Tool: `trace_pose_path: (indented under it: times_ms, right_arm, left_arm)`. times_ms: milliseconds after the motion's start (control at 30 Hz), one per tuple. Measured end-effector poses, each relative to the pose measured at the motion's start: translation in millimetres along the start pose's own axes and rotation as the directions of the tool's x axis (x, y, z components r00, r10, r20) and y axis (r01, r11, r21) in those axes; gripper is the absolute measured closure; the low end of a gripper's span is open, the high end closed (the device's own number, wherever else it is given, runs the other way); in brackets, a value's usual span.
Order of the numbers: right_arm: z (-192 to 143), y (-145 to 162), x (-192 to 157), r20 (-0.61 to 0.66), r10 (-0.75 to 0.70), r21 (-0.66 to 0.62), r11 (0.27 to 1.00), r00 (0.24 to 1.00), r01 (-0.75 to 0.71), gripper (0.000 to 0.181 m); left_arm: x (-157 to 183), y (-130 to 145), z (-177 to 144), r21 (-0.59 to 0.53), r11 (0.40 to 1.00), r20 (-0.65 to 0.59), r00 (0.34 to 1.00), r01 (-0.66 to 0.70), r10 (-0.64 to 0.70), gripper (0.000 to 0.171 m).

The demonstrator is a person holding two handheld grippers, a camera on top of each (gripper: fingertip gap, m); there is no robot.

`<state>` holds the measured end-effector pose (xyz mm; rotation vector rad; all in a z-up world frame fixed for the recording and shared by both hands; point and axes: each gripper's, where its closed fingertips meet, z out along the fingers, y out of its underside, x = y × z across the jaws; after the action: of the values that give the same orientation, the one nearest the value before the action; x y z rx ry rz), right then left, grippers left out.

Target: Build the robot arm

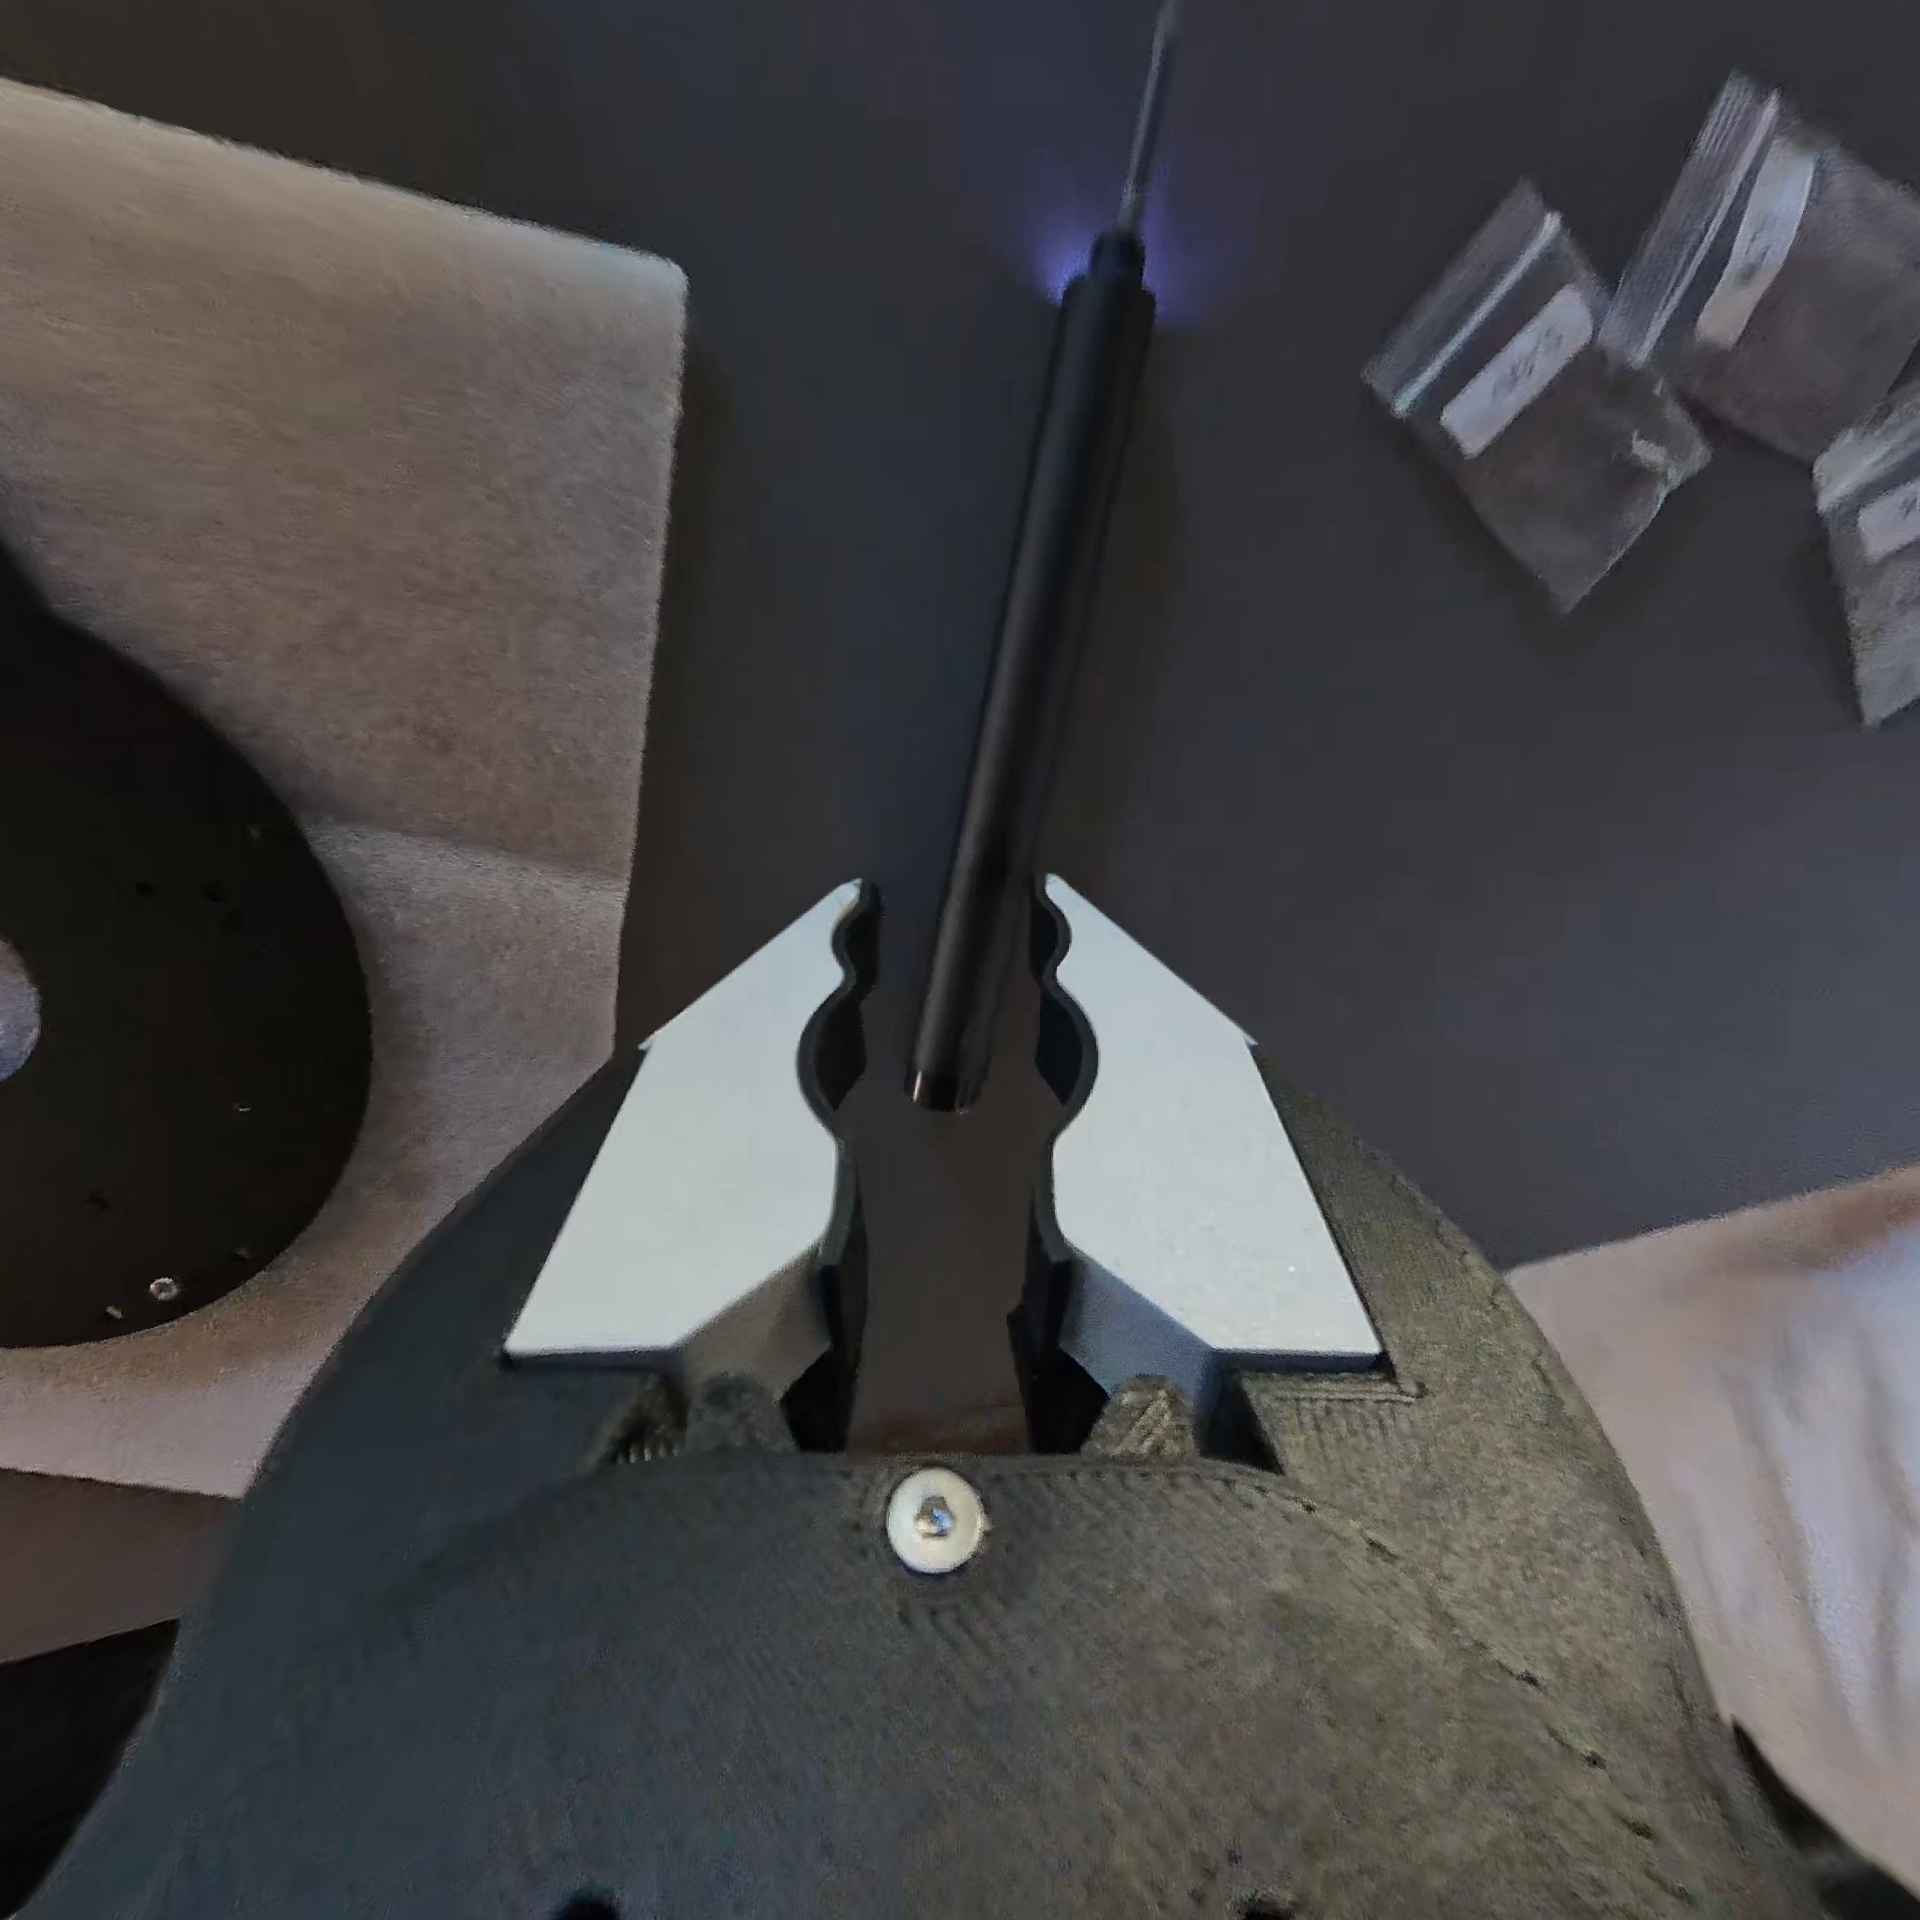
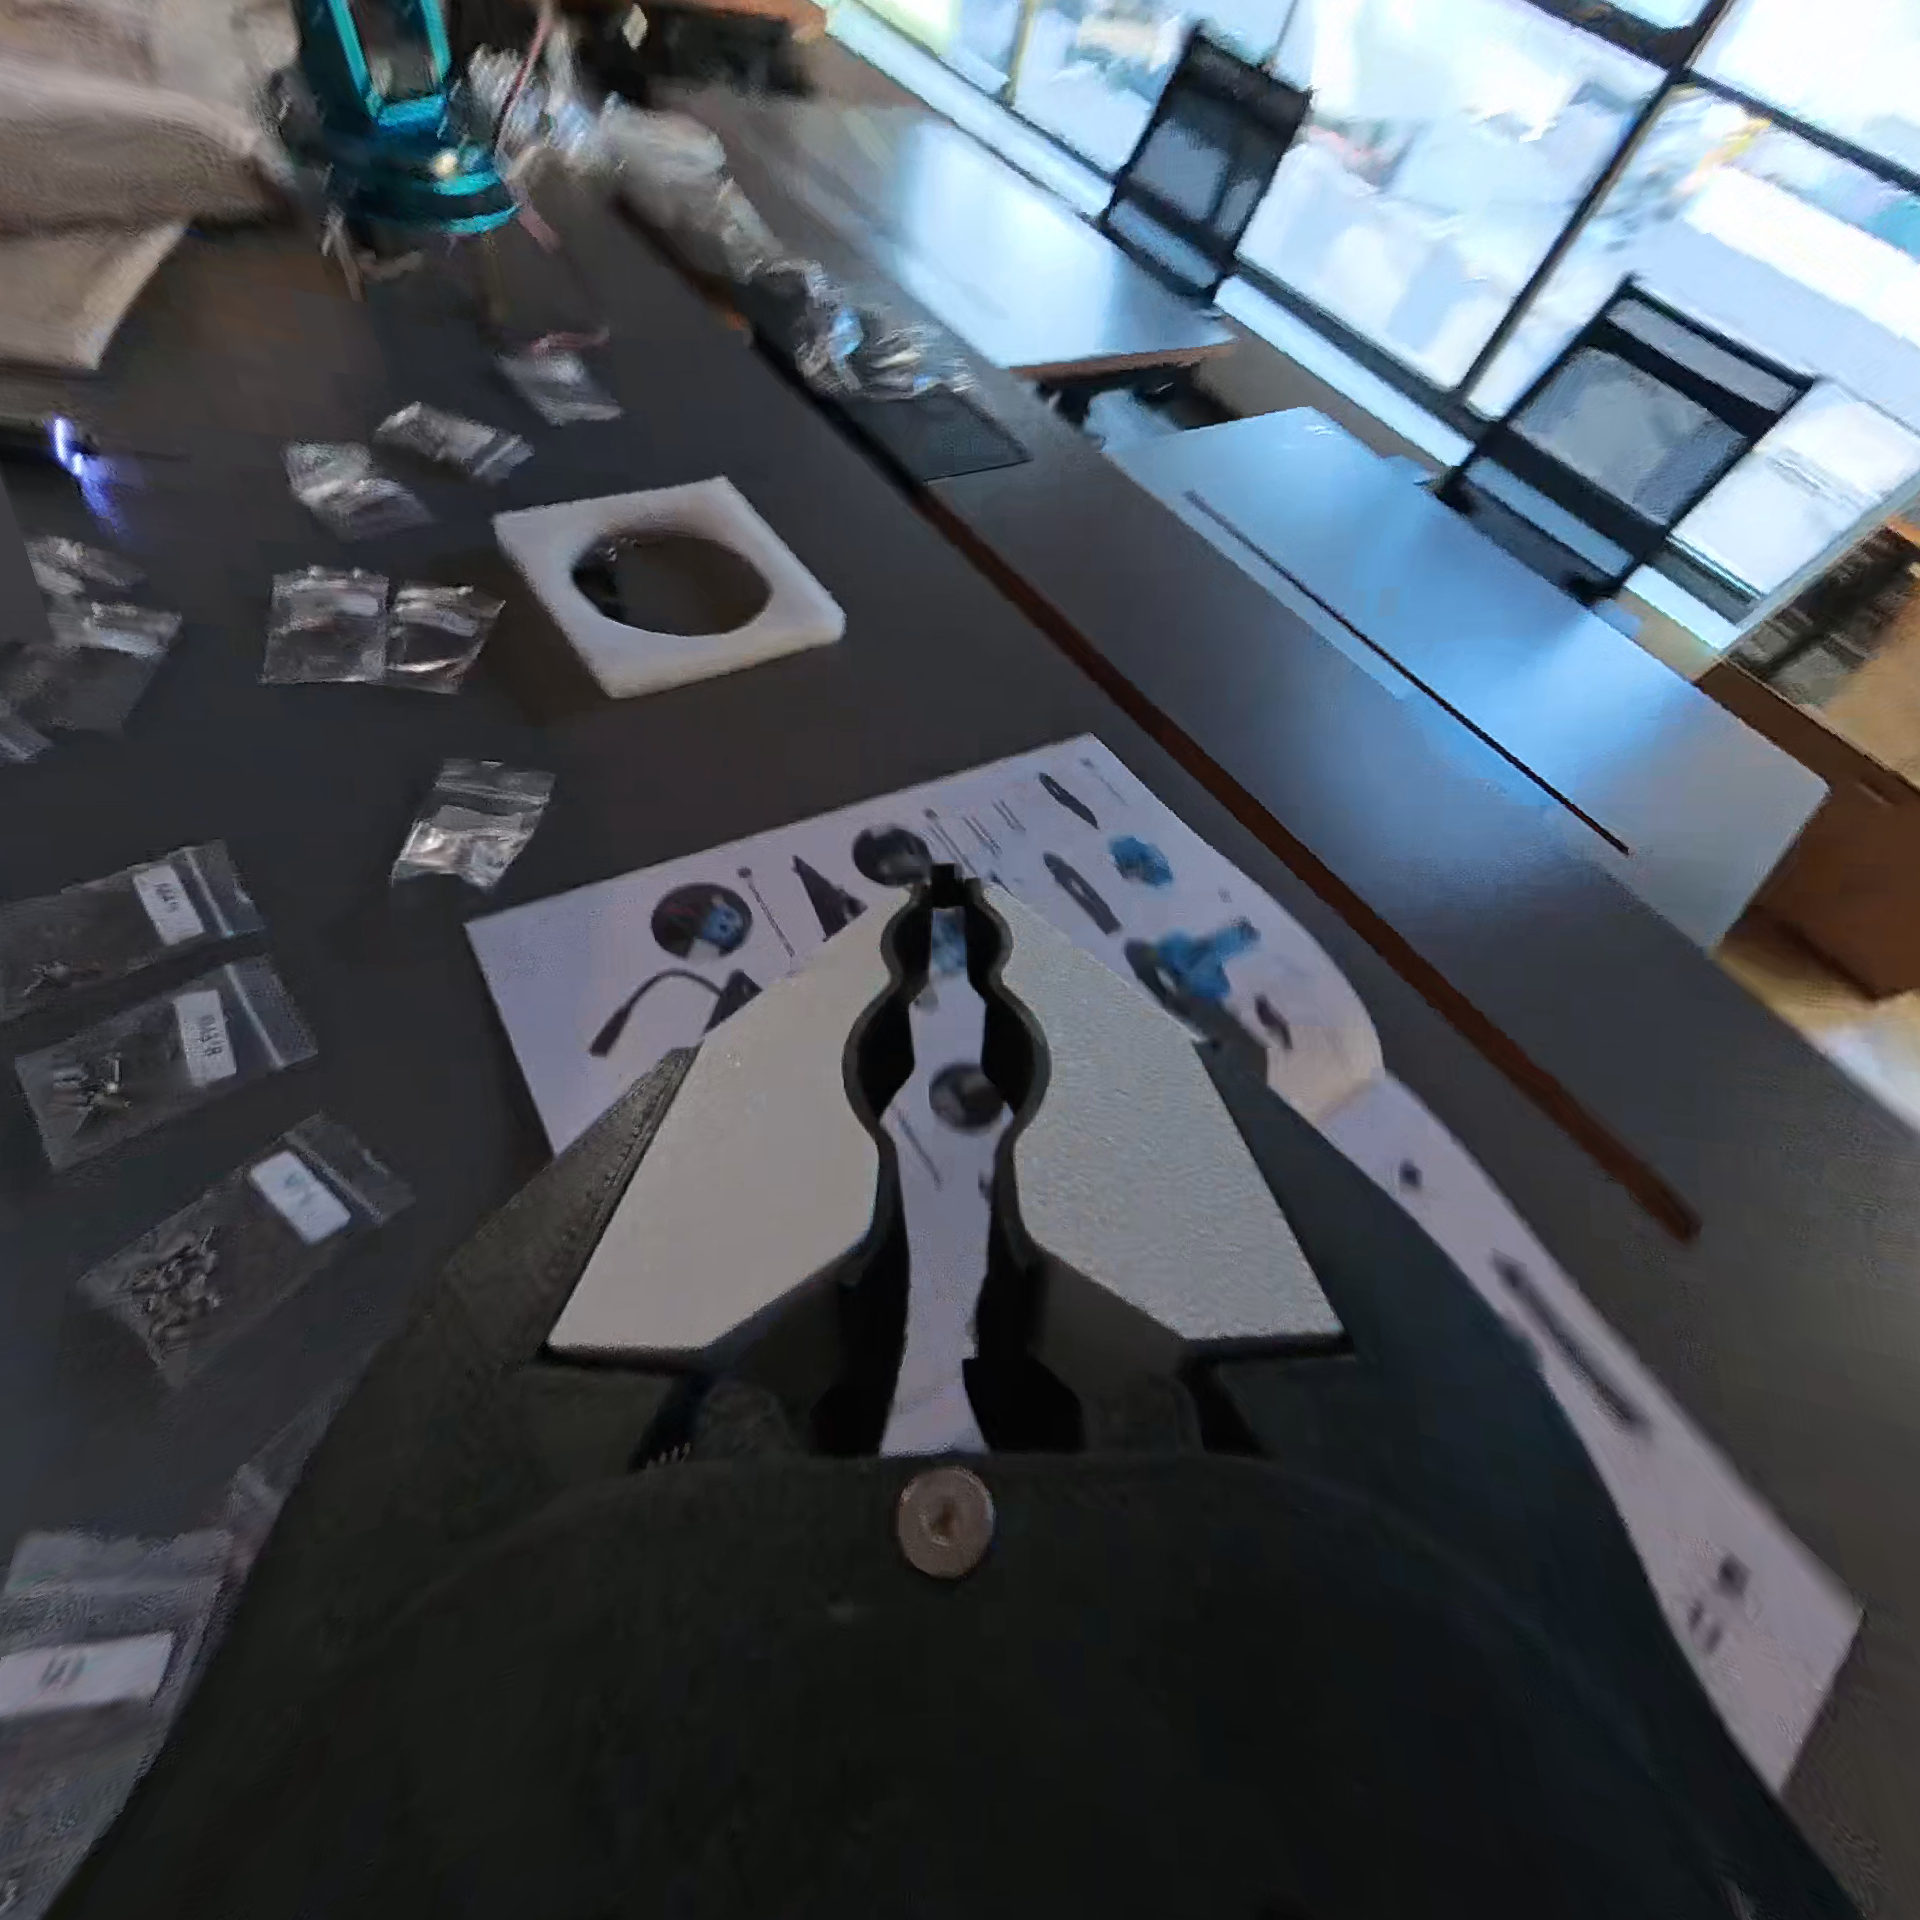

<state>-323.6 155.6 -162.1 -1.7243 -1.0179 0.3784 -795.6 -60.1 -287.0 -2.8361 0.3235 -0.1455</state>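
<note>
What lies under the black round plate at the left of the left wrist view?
The black round plate rests on a grey cloth, which also shows through its centre hole. Whatever lies beneath the cloth is covered.

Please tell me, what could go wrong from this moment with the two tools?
1. The left tool has a gap beside the black screwdriver, touching it on one side only; it may slip or roll.
2. The right tool pinches a tiny black part at its very tips; it could drop onto the printed sheet.
3. Small plastic bags lie close and could be swept aside.
</note>
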Motion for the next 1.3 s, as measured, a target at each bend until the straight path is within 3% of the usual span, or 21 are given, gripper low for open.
trace_pose_path:
  times_ms: [133,233,367,467,567,767,967,1300]
  right_arm:
    - [-45.0,41.1,9.0,-0.039,0.224,0.185,0.959,0.974,-0.214,0.178]
    - [-58.0,61.6,17.5,-0.089,0.274,0.257,0.935,0.958,-0.243,0.178]
    - [-61.6,64.6,32.7,-0.116,0.249,0.259,0.942,0.961,-0.213,0.178]
    - [-59.7,87.4,49.8,-0.220,0.228,0.160,0.968,0.949,-0.195,0.177]
    - [-62.1,108.5,61.1,-0.320,0.201,0.067,0.979,0.926,-0.190,0.177]
    - [-60.4,120.1,66.6,-0.387,0.158,-0.021,0.984,0.908,-0.179,0.177]
    - [-56.8,121.0,64.1,-0.371,0.162,-0.022,0.983,0.914,-0.183,0.177]
    - [-58.8,116.4,66.6,-0.391,0.106,-0.013,0.993,0.914,-0.121,0.177]
  left_arm:
    - [5.7,-29.4,-16.9,0.181,0.983,0.070,0.996,0.041,-0.054,0.141]
    - [25.2,-67.3,-30.7,0.339,0.939,0.041,0.996,0.064,-0.083,0.132]
    - [60.2,-119.3,-43.7,0.516,0.855,-0.011,0.999,0.044,-0.044,0.133]
    - [84.2,-148.3,-49.2,0.606,0.793,-0.057,0.998,0.065,-0.038,0.135]
    - [94.0,-164.4,-43.6,0.618,0.783,-0.055,0.998,0.065,-0.039,0.134]
    - [101.0,-180.0,-25.9,0.597,0.798,-0.065,0.997,0.077,-0.048,0.136]
    - [101.0,-177.7,-18.2,0.578,0.812,-0.061,0.997,0.079,-0.054,0.138]
    - [89.5,-166.4,-37.4,0.619,0.781,-0.047,0.996,0.084,-0.069,0.144]
